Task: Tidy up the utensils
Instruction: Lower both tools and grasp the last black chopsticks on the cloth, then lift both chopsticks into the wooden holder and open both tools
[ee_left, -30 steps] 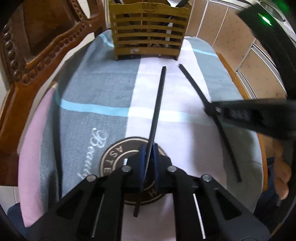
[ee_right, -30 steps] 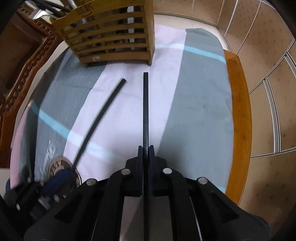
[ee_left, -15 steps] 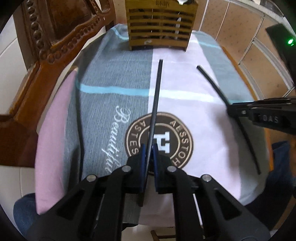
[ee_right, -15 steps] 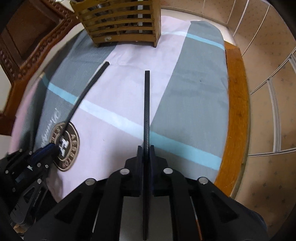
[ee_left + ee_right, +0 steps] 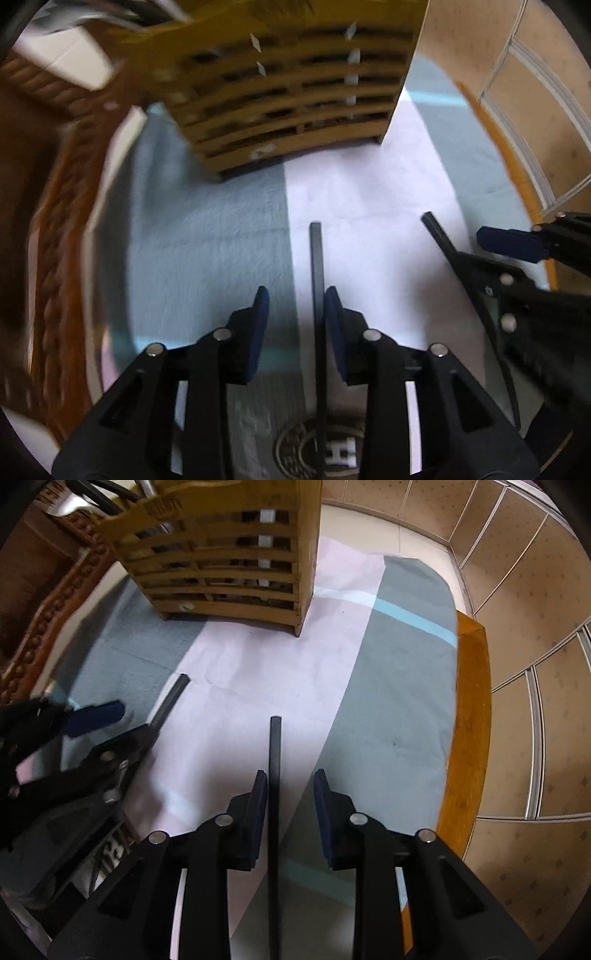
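Observation:
Two black chopsticks lie between open jaws. In the left wrist view my left gripper [image 5: 295, 306] is open; one chopstick [image 5: 317, 280] runs along its right finger. In the right wrist view my right gripper [image 5: 290, 790] is open; the other chopstick [image 5: 274, 775] runs beside its left finger. Whether either stick rests on the cloth or hangs loose I cannot tell. The slatted wooden utensil holder [image 5: 291, 88] [image 5: 225, 557] stands just ahead with utensils in it. Each gripper shows in the other's view, the right one [image 5: 517, 243], the left one [image 5: 92, 716].
A grey, pink and blue cloth [image 5: 388, 701] covers the table. The wooden table edge [image 5: 469, 720] runs along the right. A carved wooden chair [image 5: 55, 258] stands at the left. A tiled wall [image 5: 535, 627] lies beyond.
Both grippers have moved forward, close to the holder, and both have opened from shut on the chopsticks. The left wrist view is blurred with motion.

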Demonstrator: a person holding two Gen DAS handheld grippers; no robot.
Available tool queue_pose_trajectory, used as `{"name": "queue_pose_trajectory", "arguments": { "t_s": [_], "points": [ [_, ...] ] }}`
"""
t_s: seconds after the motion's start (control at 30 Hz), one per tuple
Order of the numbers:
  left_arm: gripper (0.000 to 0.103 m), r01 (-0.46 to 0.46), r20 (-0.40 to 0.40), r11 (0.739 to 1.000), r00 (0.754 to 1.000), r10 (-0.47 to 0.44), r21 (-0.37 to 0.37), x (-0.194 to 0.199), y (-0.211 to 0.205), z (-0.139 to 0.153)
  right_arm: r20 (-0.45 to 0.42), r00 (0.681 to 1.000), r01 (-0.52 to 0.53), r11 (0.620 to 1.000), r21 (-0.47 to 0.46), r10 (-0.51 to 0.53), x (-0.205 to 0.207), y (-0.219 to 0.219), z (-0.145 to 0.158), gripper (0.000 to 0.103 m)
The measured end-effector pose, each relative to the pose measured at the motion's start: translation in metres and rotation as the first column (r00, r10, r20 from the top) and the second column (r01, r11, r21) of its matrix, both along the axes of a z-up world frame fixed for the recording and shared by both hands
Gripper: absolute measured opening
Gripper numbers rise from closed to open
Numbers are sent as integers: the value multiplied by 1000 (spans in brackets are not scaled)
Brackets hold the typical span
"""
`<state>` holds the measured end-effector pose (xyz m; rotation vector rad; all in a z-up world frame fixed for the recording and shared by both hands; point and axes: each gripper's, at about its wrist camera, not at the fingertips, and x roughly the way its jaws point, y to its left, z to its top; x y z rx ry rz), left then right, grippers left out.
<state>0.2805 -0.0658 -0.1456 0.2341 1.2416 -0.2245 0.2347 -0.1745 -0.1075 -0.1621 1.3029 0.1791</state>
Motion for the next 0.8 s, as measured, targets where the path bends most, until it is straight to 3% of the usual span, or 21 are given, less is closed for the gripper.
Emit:
{"name": "queue_pose_trajectory", "arguments": {
  "t_s": [0.13, 0.33, 0.47, 0.57, 0.8],
  "points": [
    [38, 45, -48, 998, 998, -43, 47, 22, -7, 2, -37, 998, -54, 997, -46, 53, 13, 10, -6, 26],
    [39, 42, -125, 999, 991, -43, -8, 40, 2, 4, -86, 992, -102, 991, -83, 94, 30, 25, -14, 26],
    [31, 43, -152, 998, 987, -48, -37, 47, 5, 9, -107, 989, -111, 990, -84, 102, 33, 29, -14, 20],
    [11, 44, -155, 998, 987, -51, -47, 45, 6, 13, -105, 989, -112, 991, -71, 104, 35, 37, -12, 8],
    [8, 7, -86, 993, 996, -17, -119, 26, 22, 35, -27, 998, -54, 998, 15, 54, 28, 28, 10, 7]
  ]
}}
